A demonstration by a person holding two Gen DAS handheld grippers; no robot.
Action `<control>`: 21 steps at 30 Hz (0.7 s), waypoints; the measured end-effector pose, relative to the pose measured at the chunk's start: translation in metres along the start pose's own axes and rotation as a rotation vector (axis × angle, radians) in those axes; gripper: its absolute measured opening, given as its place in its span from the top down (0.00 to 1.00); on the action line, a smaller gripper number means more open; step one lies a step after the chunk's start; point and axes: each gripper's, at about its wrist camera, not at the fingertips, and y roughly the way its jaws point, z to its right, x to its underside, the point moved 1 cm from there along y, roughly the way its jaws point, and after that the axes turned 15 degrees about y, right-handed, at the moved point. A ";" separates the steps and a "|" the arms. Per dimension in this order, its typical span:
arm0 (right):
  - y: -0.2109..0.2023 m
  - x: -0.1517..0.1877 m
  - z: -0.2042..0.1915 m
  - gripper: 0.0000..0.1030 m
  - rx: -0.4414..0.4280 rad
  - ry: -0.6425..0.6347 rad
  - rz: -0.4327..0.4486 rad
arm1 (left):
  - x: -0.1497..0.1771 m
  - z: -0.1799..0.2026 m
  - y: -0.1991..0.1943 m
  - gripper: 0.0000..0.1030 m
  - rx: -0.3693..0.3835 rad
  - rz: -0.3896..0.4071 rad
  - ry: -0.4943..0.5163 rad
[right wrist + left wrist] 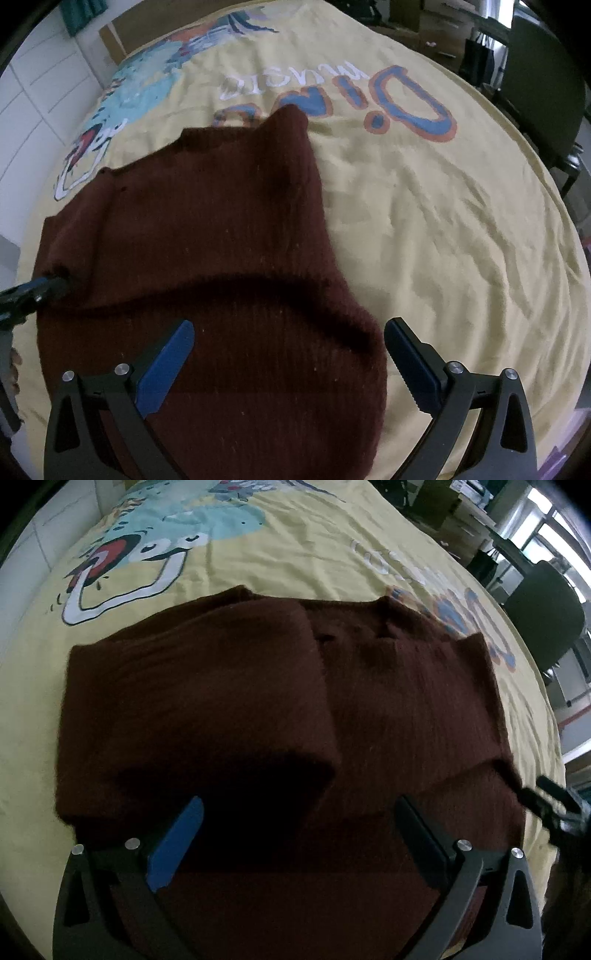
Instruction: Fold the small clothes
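Nearest the left wrist camera, the left gripper point(299, 834) stands with its jaws spread wide and nothing clamped between them; the dark maroon sweater point(236, 709) lies flat beneath, its near hem cut off by the bottom of the frame and partly lost in the gripper's own shadow. The right gripper point(288, 362) is likewise wide open and holds nothing, its fingers straddling the sweater's right-hand edge, one over the knit and one over bare cloth. The sweater lies partly folded (a sleeve or side panel turned in over the body, though the dim light blurs the layers) on the yellow cartoon-print bedsheet point(443, 221), towards its near edge. Further off, the sheet's printed lettering point(406, 99) is partly covered by the sweater's far corner. Beyond the bed's far edge, dark chairs point(546, 616) and furniture are too murky to identify.
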 end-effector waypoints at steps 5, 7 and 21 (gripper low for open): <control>0.001 0.003 -0.002 0.00 0.007 -0.017 -0.008 | 0.023 -0.030 -0.017 0.01 -0.076 -0.012 0.047; 0.000 0.003 -0.005 0.00 0.007 -0.022 -0.003 | 0.034 -0.053 -0.025 0.01 -0.102 -0.014 0.014; 0.014 0.016 -0.059 0.00 0.020 -0.129 -0.048 | 0.083 -0.147 0.001 0.06 -0.186 -0.038 -0.154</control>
